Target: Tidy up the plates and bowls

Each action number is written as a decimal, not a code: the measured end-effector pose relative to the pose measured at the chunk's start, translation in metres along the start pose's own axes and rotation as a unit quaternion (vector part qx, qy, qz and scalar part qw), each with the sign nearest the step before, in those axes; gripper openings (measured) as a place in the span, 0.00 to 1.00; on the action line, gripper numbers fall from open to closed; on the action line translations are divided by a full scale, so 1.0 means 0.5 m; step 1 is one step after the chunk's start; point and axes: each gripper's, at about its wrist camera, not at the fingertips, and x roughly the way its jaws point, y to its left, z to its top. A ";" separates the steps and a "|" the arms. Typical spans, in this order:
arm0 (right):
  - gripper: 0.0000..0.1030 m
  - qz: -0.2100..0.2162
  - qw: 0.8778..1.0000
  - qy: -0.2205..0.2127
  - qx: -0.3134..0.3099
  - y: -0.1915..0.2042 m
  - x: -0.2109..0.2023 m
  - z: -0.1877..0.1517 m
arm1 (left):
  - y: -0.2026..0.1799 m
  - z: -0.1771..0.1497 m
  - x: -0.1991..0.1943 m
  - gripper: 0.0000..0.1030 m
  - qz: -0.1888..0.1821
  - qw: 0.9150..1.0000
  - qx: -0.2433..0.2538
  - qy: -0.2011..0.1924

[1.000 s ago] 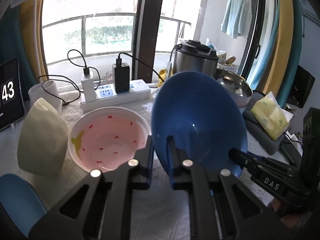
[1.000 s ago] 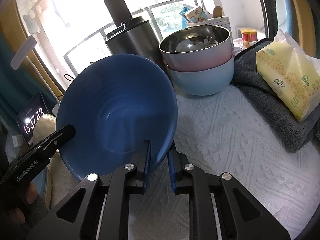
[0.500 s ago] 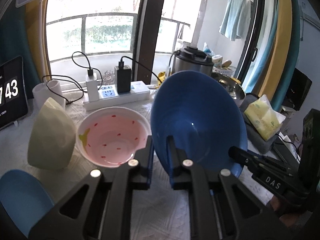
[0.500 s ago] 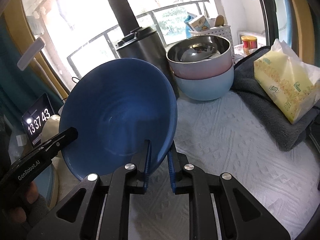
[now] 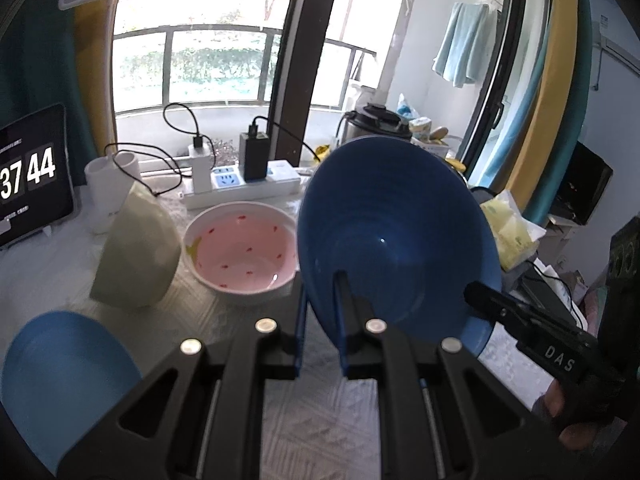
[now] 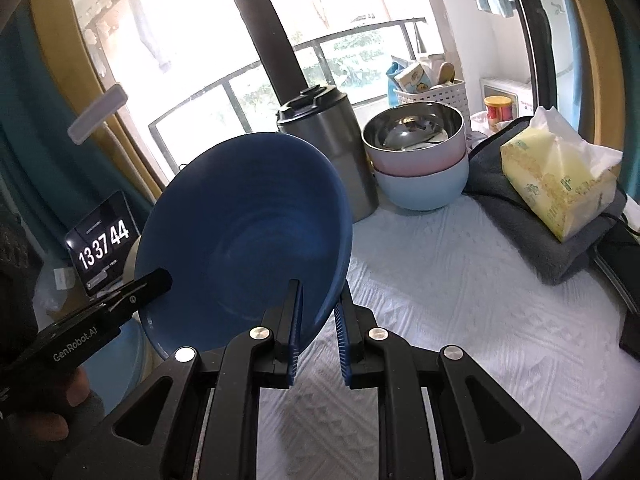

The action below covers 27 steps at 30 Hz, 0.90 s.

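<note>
The blue bowl (image 5: 396, 236) hangs tilted above the cloth, pinched at opposite rims by the left gripper (image 5: 320, 312) and the right gripper (image 6: 318, 316), both clamped on it. Carry it level toward the stacked bowls (image 6: 420, 160), matching both hands' pace so neither rim slips, clear of the steel pot (image 6: 332, 148).

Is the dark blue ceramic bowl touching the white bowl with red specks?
Apart. The left wrist view shows the dark blue bowl lifted, tilted above the cloth, beside the speckled bowl.
</note>
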 end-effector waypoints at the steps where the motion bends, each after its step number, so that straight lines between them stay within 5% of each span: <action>1: 0.17 0.001 1.000 0.000 0.000 0.004 -0.005 -0.004 | 0.001 -0.003 -0.007 0.12 0.000 1.000 -0.001 0.000; 27: 0.17 0.023 0.999 0.032 -0.007 0.056 -0.071 -0.091 | 0.021 -0.101 -0.114 0.14 0.025 0.999 0.000 0.027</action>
